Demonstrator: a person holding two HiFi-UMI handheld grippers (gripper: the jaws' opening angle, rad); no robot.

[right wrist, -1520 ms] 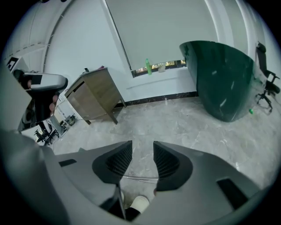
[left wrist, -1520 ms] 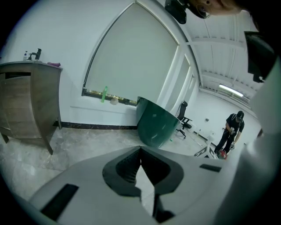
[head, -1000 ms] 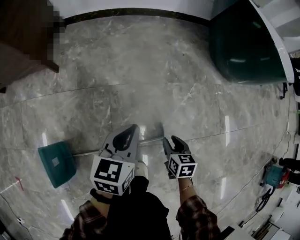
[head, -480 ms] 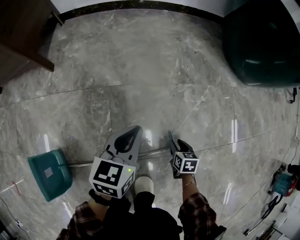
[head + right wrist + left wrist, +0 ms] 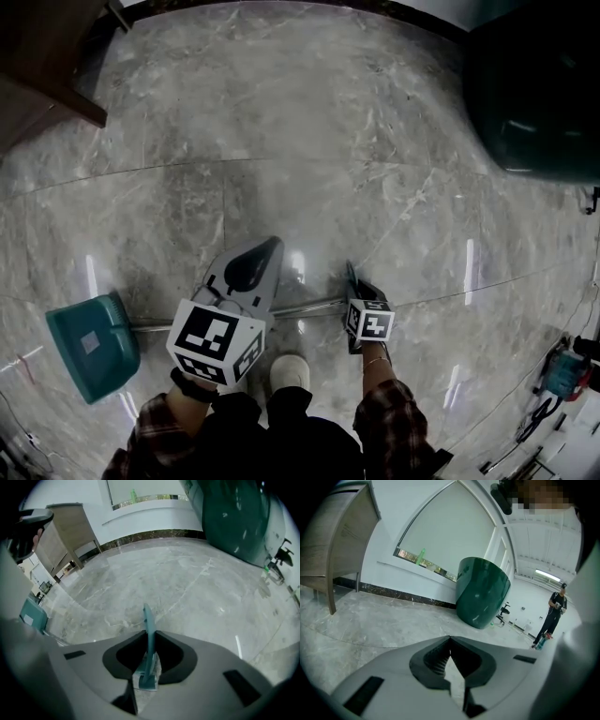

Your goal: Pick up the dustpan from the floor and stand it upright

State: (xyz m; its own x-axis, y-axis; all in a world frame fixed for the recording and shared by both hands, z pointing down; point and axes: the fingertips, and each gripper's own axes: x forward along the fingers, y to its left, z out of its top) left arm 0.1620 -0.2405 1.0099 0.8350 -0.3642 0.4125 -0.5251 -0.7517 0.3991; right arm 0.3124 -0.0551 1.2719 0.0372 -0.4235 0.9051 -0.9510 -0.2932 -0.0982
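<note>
The dustpan lies flat on the marble floor, its teal pan at the left and its thin metal handle running right. My right gripper points steeply down at the handle's teal end. Its jaws are closing, with that flat teal end between them and the tips touching it on both sides. My left gripper hovers just above the handle's middle and points across the floor. In the left gripper view its jaws meet at the tip with nothing between them.
A big dark green rounded object stands at the back right. Wooden furniture fills the back left corner. My shoe is just behind the handle. A person stands far off, beside tools and cables along the right edge.
Both grippers have come down toward the floor. The right gripper's jaws have narrowed around the teal end of the handle. The dustpan has not moved.
</note>
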